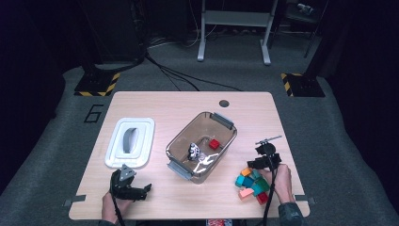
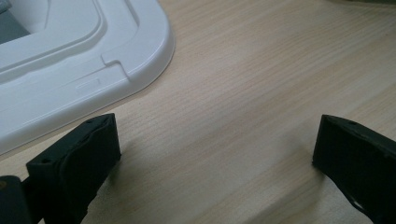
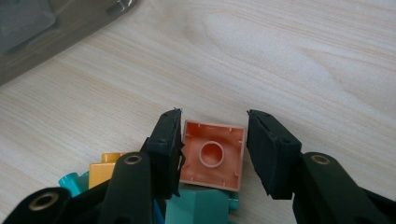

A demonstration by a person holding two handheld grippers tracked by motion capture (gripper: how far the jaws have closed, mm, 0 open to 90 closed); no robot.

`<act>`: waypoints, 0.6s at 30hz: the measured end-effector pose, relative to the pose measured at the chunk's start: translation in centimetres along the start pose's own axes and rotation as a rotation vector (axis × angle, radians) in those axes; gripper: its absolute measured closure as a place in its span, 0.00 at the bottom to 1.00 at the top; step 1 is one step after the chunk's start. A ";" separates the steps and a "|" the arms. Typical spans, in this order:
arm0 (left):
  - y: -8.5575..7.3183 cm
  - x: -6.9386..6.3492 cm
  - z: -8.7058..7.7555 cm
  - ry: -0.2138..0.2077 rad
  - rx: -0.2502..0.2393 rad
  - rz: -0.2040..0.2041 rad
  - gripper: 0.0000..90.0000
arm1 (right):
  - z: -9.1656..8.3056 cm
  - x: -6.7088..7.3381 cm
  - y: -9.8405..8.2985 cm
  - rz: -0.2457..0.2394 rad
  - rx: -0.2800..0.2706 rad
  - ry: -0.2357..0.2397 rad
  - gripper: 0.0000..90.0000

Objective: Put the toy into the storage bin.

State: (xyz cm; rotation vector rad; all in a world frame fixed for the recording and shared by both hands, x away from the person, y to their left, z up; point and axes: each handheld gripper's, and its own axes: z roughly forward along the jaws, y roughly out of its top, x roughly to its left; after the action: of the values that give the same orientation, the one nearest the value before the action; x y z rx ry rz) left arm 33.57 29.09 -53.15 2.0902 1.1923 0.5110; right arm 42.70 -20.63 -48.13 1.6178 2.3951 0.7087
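My right gripper (image 3: 213,122) points down over a heap of coloured blocks (image 1: 251,184) at the table's near right. Its jaws straddle an orange block (image 3: 212,161) that lies hollow side up. The left pad touches the block and a thin gap shows at the right pad. Teal (image 3: 196,205) and yellow (image 3: 105,170) blocks lie just below it. My left gripper (image 1: 143,190) rests open on the near left of the table, jaws wide apart (image 2: 215,154) over bare wood, with nothing between them.
A clear plastic bin (image 1: 226,123) stands mid-table, holding a red block (image 1: 214,144) and a small black-and-white object (image 1: 193,150). Its white lid (image 1: 130,142) lies flat to the left, close to my left gripper. A cable hole (image 1: 224,103) sits near the far edge.
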 end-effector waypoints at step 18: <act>0.0 0.0 0.0 0.003 -0.005 -0.001 0.01 | 0.3 -0.2 0.0 0.013 0.002 -0.018 0.65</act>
State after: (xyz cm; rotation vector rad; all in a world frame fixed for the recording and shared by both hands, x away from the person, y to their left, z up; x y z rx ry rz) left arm 33.57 29.07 -53.20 2.0851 1.1924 0.5159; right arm 42.87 -20.71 -48.43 1.6356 2.3761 0.6912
